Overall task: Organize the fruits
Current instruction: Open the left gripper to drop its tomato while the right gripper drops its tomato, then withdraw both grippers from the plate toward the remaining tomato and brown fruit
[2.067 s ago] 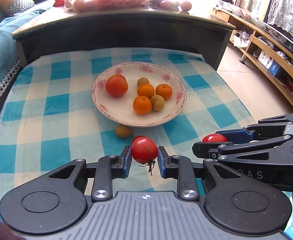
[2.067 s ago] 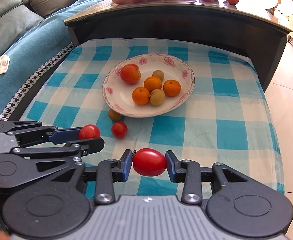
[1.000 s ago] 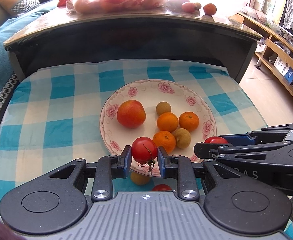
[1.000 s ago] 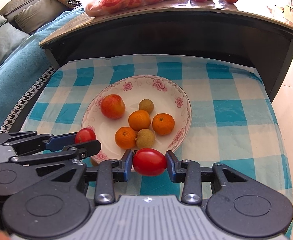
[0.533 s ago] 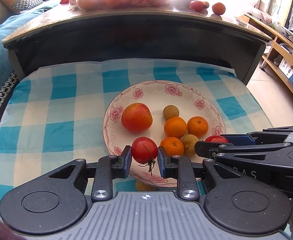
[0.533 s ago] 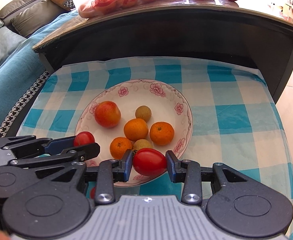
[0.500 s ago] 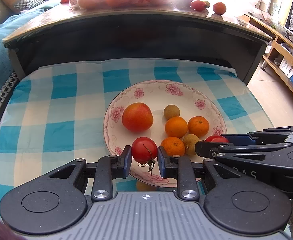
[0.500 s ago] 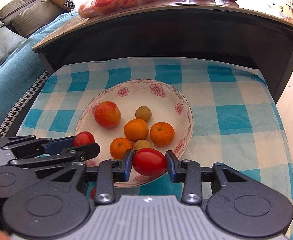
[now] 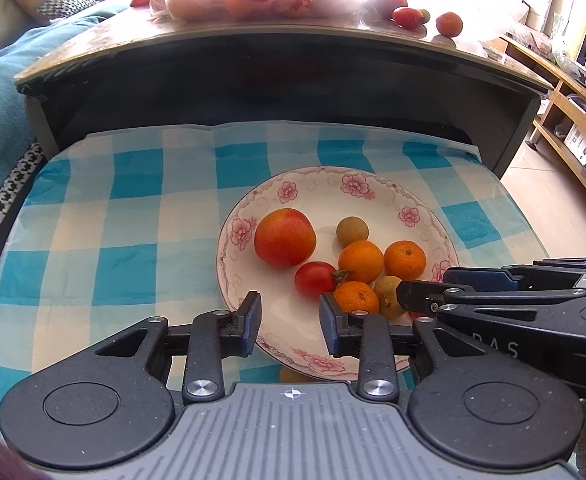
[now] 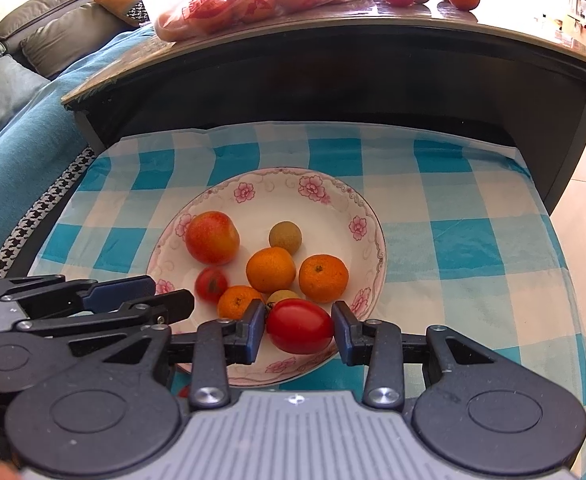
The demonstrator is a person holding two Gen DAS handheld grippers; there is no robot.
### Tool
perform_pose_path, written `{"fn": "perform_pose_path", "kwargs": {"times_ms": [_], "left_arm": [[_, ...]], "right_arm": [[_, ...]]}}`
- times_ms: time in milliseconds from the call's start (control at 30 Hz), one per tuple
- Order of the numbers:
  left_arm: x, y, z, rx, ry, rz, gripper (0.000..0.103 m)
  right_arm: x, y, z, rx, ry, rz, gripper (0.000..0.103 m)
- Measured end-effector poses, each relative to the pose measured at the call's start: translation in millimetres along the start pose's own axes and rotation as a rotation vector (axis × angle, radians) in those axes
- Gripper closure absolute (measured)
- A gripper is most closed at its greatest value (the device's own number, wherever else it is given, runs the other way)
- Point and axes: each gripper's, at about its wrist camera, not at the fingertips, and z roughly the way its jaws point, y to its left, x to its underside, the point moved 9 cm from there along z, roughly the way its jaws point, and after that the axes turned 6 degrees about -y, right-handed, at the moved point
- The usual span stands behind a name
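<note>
Blue-checked cloth [image 9: 133,200] covers the low surface, with a floral plate [image 9: 373,188] at its middle. I see my left gripper [image 9: 289,320] with its jaws just opened and nothing between them; the small round tomato [image 9: 315,278] lies on the plate beside the oranges [image 9: 361,260]. My right gripper [image 10: 299,326] clamps an oval tomato [image 10: 299,326] over the plate's near rim.
</note>
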Motion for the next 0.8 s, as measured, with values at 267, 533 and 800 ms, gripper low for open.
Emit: {"fn": "perform_pose_path", "kwargs": {"times_ms": [267, 533, 800], "left_arm": [[-4, 2, -5, 0.002, -0.017, -0.012, 0.055], [1, 4, -14, 0.016, -0.025, 0.008, 0.047], [14, 18, -33, 0.029, -0.018, 0.007, 0.044]], "right_arm": [[-5, 1, -5, -0.008, -0.026, 0.017, 0.064], [-6, 1, -18, -0.018, -0.057, 0.036, 0.062], [29, 25, -44, -0.062, -0.019, -0.035, 0.060]]}}
